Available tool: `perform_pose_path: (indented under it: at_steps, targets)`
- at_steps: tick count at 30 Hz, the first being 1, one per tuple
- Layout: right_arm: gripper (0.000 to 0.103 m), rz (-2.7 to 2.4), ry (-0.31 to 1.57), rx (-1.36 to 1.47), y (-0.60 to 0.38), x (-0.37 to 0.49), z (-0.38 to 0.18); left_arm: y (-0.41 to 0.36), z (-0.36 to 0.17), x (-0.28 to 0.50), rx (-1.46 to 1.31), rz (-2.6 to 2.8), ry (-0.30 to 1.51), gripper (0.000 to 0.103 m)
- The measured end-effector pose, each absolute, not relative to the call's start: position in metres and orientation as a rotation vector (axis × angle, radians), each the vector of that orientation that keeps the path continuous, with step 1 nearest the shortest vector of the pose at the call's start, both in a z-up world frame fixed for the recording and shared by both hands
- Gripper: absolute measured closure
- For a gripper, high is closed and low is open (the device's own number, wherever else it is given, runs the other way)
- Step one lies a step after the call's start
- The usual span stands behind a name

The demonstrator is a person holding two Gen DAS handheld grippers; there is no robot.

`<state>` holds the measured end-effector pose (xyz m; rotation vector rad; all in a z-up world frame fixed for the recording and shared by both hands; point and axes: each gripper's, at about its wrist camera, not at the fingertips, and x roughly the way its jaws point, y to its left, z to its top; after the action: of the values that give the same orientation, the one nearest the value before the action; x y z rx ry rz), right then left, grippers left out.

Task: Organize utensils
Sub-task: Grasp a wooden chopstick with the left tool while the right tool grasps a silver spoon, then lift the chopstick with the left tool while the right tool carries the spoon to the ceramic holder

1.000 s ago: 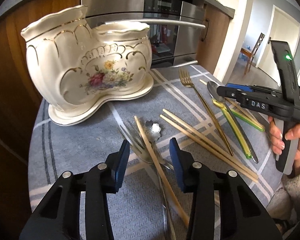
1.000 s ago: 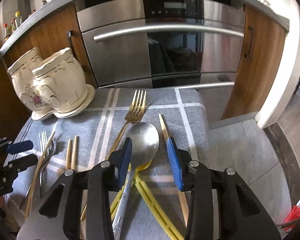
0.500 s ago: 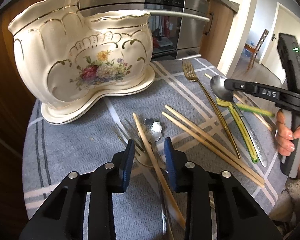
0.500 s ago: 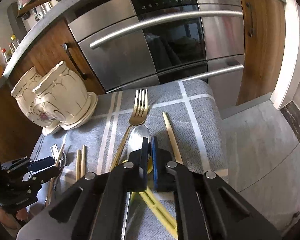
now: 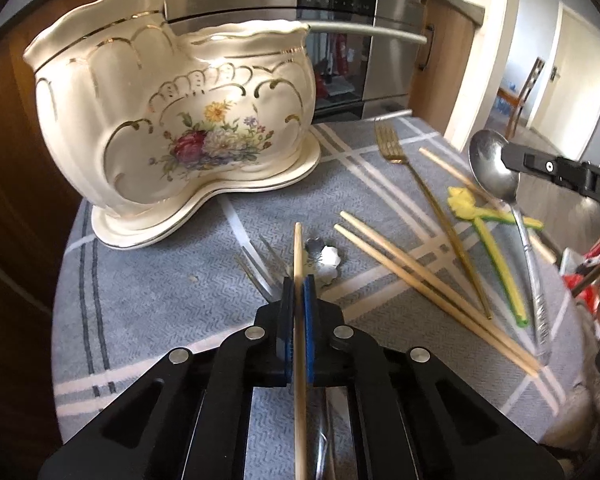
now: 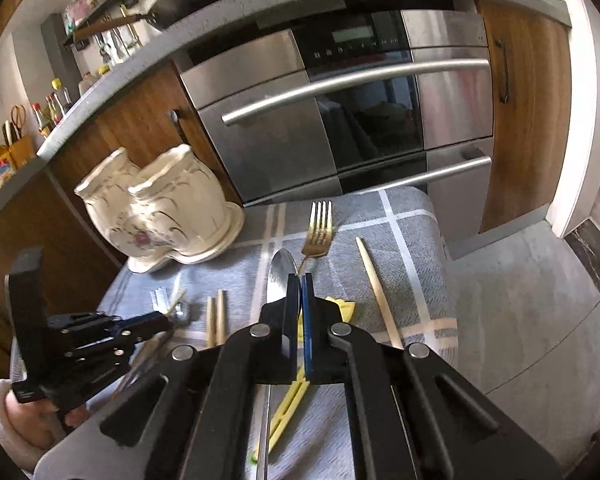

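Note:
My left gripper (image 5: 299,304) has its jaws closing, and the blue pads press on a single wooden chopstick (image 5: 298,248) that points at the floral ceramic utensil holder (image 5: 172,128). Under it lie silver forks (image 5: 260,272) and a flower-shaped spoon (image 5: 324,256). My right gripper (image 6: 300,296) is shut on the bowl of a silver spoon (image 6: 280,280). In the left wrist view that spoon (image 5: 492,168) hangs tilted from the right gripper (image 5: 506,160), handle trailing down toward the cloth.
On the grey checked cloth (image 5: 160,280) lie a gold fork (image 6: 319,228), a pair of chopsticks (image 5: 420,276), one more chopstick (image 6: 380,292) and a yellow-green utensil (image 5: 492,248). A steel oven (image 6: 340,120) stands behind. The cloth's edge drops off at the right.
Both grippers went from open to shut: the left on the chopstick, the right on the spoon's bowl. The right gripper then rose a little, lifting the spoon's bowl off the cloth.

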<state>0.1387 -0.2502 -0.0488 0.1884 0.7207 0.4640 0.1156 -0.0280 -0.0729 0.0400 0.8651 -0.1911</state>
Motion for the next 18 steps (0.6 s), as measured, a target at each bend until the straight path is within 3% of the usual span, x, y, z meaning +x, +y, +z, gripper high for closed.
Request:
perform_pose_path:
  at_steps: [18]
  targets:
    - [0.101, 0.437, 0.519, 0.116, -0.235, 0.089, 0.018, 0.007, -0.002, 0.069, -0.089, -0.247, 0.611, 0.098]
